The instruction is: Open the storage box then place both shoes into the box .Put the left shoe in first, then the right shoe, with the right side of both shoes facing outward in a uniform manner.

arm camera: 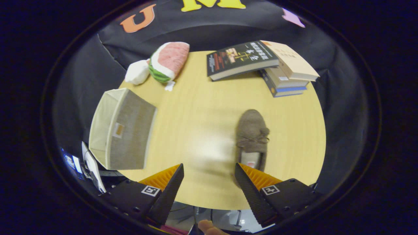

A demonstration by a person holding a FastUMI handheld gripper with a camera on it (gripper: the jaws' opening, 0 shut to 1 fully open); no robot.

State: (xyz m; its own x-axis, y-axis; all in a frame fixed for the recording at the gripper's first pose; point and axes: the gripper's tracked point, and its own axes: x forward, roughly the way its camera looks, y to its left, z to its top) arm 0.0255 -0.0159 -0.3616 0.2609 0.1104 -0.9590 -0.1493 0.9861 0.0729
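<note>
One brown fuzzy shoe [251,138] with a small bow lies on the round wooden table [202,107], toe pointing away from me, its heel opening just ahead of my right finger [253,186]. The beige fabric storage box [122,130] stands at the table's left edge, well beyond and left of my left finger [168,186]; I cannot see into its opening. My gripper [209,169] is open, held above the table's near edge, with nothing between its fingers.
A watermelon-slice plush [168,60] and a white soft item [137,72] lie at the far left of the table. A stack of books [264,63] sits at the far right. Part of a person's hand [209,228] appears below the fingers.
</note>
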